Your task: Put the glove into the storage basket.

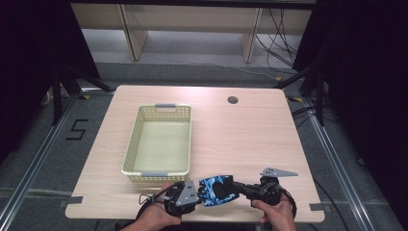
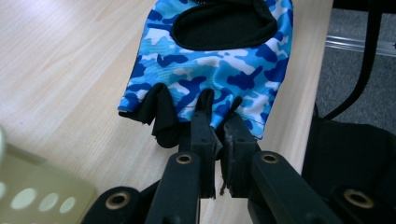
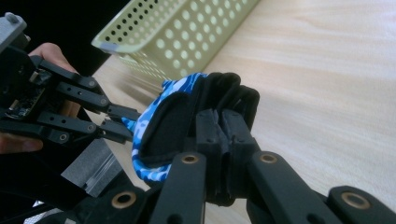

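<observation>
Scene: we are looking at a wooden table with a pale green basket on its left half and a blue camouflage glove at the near edge.
Glove: it is hanging between the two grippers, just right of the basket's near corner and outside it; in the left gripper view it is, stretched out with its black opening on top; in the right gripper view it is, bunched up.
Left gripper: we are seeing its jaws nearly together, pinching the finger end of the glove; black fabric is caught between the pads.
Right gripper: jaws are narrow too, clamping the black cuff end; its pads are pressing folded cloth.
Lift: we are judging that the glove is raised off the table, since the right gripper view is showing it clear of the wood, but we cannot tell how high.
Basket: it is sitting empty, its perforated wall just beyond the glove.
Done: we are reading the pickup as finished, both ends gripped.
Left: we are guessing the carry over the rim and the drop inside are still ahead.
Progress: roughly the early half, we are judging.
</observation>
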Demonstrator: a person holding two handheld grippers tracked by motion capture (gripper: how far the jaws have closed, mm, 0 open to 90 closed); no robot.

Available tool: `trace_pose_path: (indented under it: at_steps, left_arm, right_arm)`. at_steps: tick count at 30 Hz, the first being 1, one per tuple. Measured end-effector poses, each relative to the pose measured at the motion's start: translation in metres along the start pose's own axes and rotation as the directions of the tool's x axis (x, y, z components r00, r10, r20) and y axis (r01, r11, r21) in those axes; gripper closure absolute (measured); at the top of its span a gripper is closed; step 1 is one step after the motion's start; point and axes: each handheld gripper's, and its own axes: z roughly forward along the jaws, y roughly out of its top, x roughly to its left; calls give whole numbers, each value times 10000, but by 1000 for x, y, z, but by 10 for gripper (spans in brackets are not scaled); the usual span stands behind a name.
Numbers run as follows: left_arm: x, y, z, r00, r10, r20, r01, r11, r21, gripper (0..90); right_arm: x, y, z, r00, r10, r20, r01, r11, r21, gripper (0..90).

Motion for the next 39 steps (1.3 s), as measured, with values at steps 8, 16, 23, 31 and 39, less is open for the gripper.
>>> trace_pose_path:
  at_steps: [8, 16, 23, 31, 39]
  left_arm:
    - [5, 10, -16, 9997, -36, -258, 32, 9999, -163, 840]
    - [13, 22, -32, 9995, 30, -305, -41, 9993, -376, 839]
    - [31, 35, -58, 9966, 316, -759, -346, 9987, -381, 838]
    - [57, 38, -79, 9955, -9, -951, -41, 9986, -522, 837]
    - [81, 29, -93, 9911, -402, -1271, 347, 9984, -455, 837]
  right_arm:
    - [21, 13, -8, 10000, -94, -12, 94, 10000, -9, 873]
    - [33, 32, -11, 9965, -812, -170, 808, 9964, -253, 873]
    - [52, 64, -11, 9906, -1332, -303, 1320, 9905, -394, 873]
    - [70, 103, 7, 9819, -1844, -434, 1830, 9825, -360, 873]
    - [77, 129, 36, 9791, -1939, -608, 1943, 9809, 16, 873]
